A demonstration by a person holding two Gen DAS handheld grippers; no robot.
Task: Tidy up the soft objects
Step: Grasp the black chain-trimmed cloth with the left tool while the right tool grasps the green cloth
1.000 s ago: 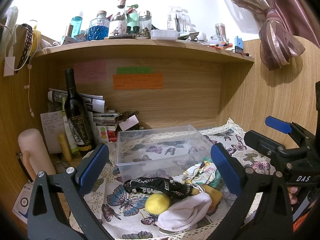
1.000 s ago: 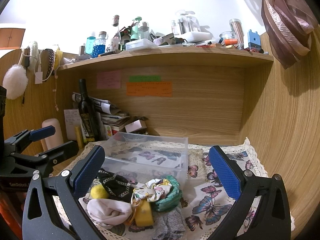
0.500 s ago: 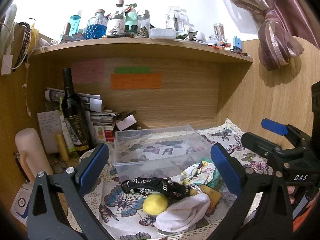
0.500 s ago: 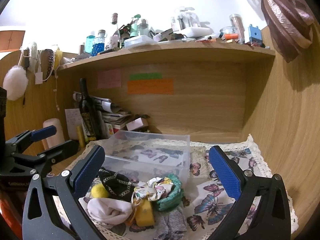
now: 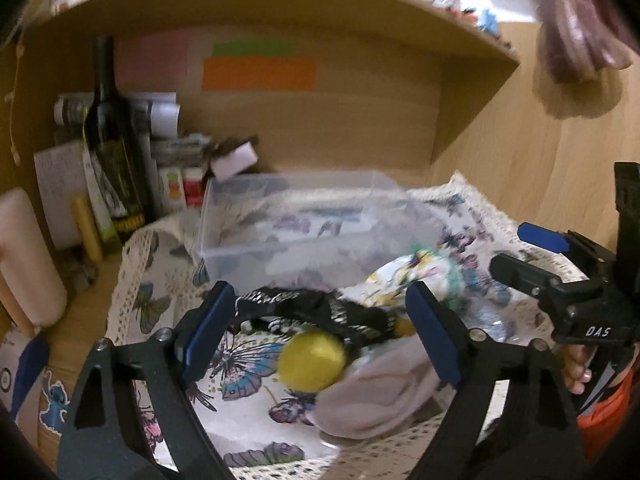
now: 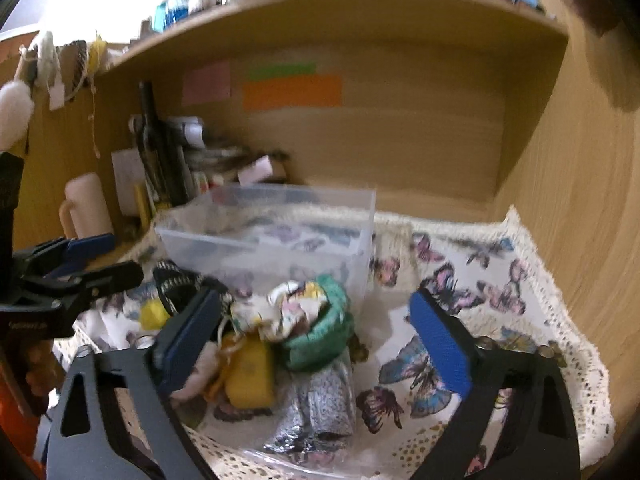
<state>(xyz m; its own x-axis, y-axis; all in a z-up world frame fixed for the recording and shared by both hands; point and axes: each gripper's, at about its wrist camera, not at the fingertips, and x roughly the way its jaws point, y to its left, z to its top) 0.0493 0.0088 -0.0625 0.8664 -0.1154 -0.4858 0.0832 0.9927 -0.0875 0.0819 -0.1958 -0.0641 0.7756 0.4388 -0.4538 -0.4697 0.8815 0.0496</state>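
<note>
Looks like the sorting hasn't really started: the clear plastic bin (image 5: pixel 288 216) at the back of the butterfly cloth (image 6: pixel 480 288) has nothing soft in it that I can see, and the whole pile sits at the cloth's front edge, right up against the bin's front wall. Left gripper (image 5: pixel 316 328) has its jaws spread wide, empty, lined up around the yellow ball (image 5: pixel 311 361), with the black patterned band (image 5: pixel 312 312) just behind it and the white sock (image 5: pixel 372 392) touching it on the right. Right gripper (image 6: pixel 316 344) is also wide open, nothing in it, aimed at the floral scrunchie (image 6: pixel 292 308) and the green knit piece (image 6: pixel 324 340). Both views are blurry, so I'd guess they're mid-reach. Next move is probably dropping the left one lower and closing on the ball without snagging the band
</note>
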